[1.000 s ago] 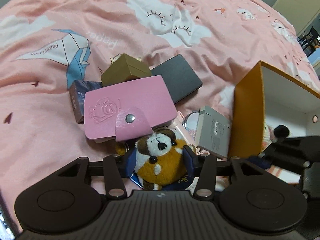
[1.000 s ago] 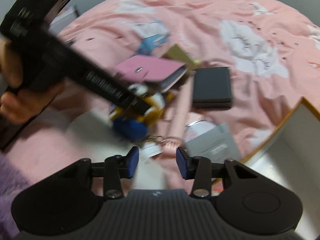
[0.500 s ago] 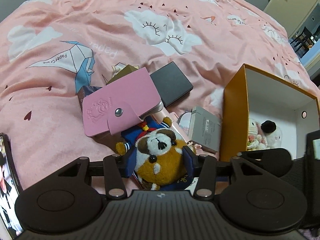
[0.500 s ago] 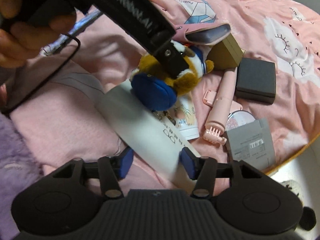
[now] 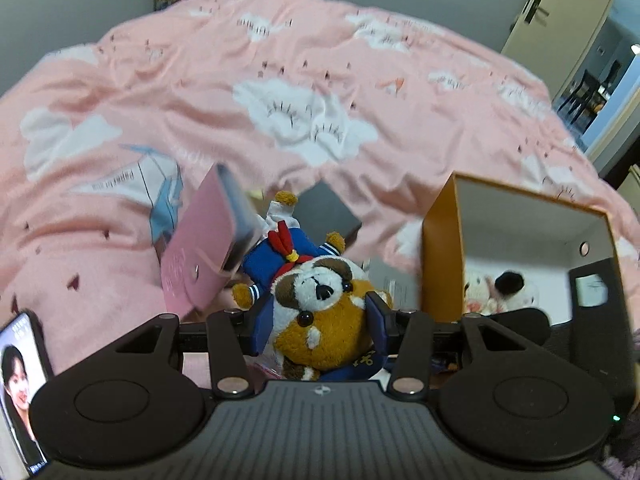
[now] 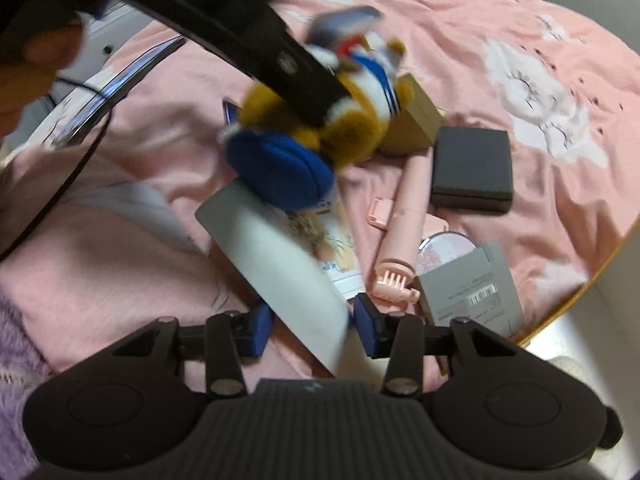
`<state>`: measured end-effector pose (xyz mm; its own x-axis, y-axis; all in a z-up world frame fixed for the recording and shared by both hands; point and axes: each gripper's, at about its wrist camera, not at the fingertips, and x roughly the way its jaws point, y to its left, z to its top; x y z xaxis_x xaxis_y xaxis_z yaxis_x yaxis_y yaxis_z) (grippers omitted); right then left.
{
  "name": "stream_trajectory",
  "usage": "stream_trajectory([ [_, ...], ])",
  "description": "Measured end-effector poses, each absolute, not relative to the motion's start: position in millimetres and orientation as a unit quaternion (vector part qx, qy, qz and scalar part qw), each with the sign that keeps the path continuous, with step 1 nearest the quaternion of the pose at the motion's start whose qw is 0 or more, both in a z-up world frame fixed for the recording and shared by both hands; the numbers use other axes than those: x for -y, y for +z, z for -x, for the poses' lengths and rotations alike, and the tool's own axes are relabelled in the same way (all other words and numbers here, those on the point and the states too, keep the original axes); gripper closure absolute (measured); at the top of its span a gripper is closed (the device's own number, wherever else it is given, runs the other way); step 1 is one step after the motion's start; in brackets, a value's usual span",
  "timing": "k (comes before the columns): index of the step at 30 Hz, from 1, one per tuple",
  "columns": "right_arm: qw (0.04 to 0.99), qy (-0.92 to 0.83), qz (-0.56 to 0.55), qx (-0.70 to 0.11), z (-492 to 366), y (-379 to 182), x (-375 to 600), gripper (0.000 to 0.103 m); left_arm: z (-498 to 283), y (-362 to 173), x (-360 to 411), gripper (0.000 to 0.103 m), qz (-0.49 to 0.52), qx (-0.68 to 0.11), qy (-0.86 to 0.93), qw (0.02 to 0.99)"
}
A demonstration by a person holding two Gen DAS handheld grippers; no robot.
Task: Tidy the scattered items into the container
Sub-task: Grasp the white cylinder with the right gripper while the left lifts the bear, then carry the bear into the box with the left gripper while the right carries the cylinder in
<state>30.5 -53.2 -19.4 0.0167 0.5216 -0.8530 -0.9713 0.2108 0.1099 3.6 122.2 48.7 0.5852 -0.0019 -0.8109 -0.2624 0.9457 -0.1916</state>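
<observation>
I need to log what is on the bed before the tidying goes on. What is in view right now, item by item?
plush toy: 1, orange, white and blue, clamped in the left tool, off the bedding
pink wallet: 1, pink, tilted up against the plush toy
white flat pack: 1, white, between the right tool's fingers
tube: 1, white with print, beside the pack
pink brush: 1, pink, on the bedding
black box: 1, black, beside the brush
tan box: 1, tan, behind the plush toy
grey carton: 1, grey, beside the container
round compact: 1, pink, partly under the carton
container: 1, orange outside, white inside, holding small plush toys
phone: 1, screen lit, left edge
left tool: gripping
right tool: closing
</observation>
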Motion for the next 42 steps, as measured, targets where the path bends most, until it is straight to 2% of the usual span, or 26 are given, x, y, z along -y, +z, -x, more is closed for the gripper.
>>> stream_trajectory([
  [5, 0.678, 0.541, 0.26, -0.425, -41.9, -22.3, 44.1, 0.061, 2.9, 62.3, -129.4, 0.048, 0.147, -0.425, 0.082, 0.889],
  [12, 0.672, 0.545, 0.244, -0.438, -50.5, -32.1, 26.9, 0.06, 4.1, 64.3, -142.4, 0.047, 0.146, -0.419, 0.105, 0.89],
  [16, 0.672, 0.546, 0.23, -0.445, -50.8, -32.8, 26.0, 0.066, 3.5, 62.3, -143.5, 0.047, 0.147, -0.422, 0.096, 0.89],
  [19, 0.686, 0.535, 0.211, -0.446, -54.1, -22.1, 34.7, 0.071, 3.0, 61.5, -141.6, 0.047, 0.15, -0.422, 0.088, 0.89],
  [26, 0.716, 0.507, 0.119, -0.465, -76.0, 8.8, 71.1, 0.072, 4.4, 84.0, -133.9, 0.047, 0.147, -0.396, 0.073, 0.904],
  [37, 0.781, 0.46, 0.022, -0.421, -92.8, 68.7, 145.6, 0.073, -6.7, 99.2, -101.0, 0.047, 0.127, -0.373, 0.032, 0.918],
  [42, 0.825, 0.402, 0.012, -0.397, -93.4, 90.7, 195.5, 0.073, -26.2, 97.1, -66.5, 0.047, 0.111, -0.368, -0.026, 0.923],
])
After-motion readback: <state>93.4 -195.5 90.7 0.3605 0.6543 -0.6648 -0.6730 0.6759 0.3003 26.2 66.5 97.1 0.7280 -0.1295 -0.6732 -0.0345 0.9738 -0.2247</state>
